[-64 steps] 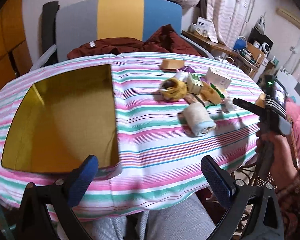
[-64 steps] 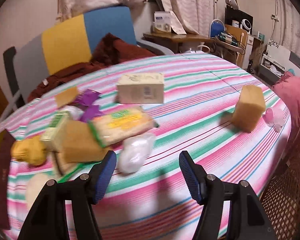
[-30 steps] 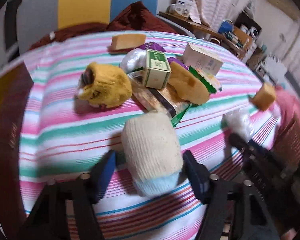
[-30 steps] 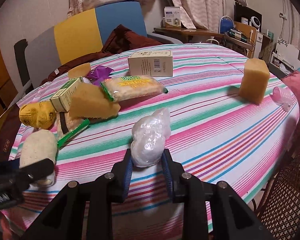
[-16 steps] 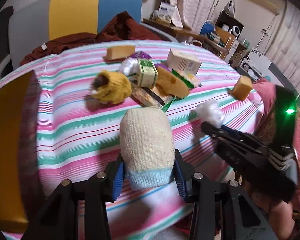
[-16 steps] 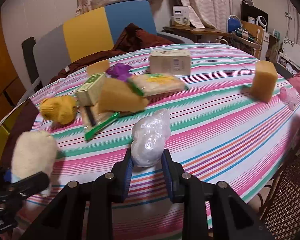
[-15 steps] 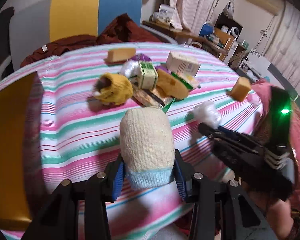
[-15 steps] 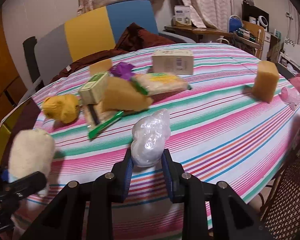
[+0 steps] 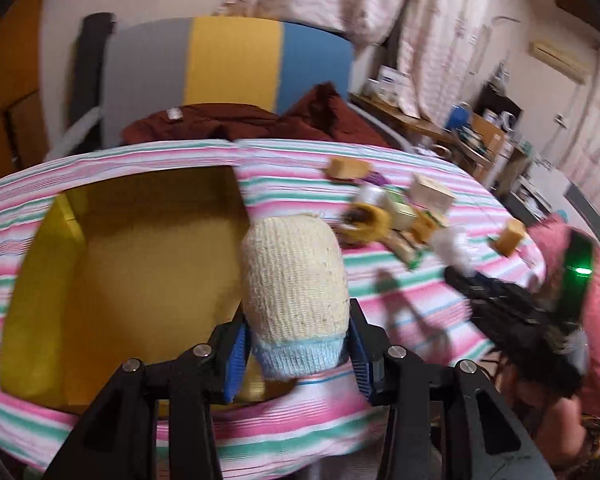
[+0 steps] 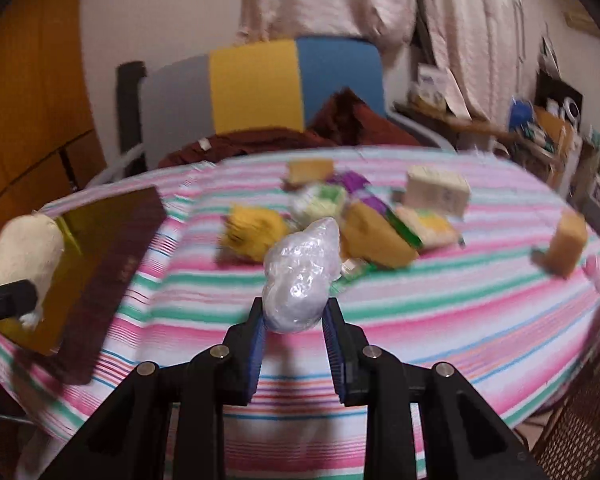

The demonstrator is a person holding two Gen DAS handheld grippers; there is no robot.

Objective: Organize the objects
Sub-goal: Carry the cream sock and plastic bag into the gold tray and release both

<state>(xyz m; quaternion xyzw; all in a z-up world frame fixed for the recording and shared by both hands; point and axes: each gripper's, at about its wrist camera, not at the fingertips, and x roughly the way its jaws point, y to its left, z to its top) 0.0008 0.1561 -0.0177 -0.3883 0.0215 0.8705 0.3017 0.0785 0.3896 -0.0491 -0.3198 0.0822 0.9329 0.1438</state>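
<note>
Two hand-held grippers (image 9: 296, 354) (image 10: 294, 338), each gripping something.

A chair back (image 9: 236, 64) in grey, yellow and blue panels stands behind the striped tablecloth (image 10: 440, 304), with dark red clothing (image 9: 260, 124) heaped on its seat.

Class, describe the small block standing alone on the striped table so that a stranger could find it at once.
Start at the round table under the pink, green and white striped cloth. Go right, past the heap of packets in the middle, towards the far right edge. There a tan, sponge-like upright block stands alone, apart from the pile.
</note>
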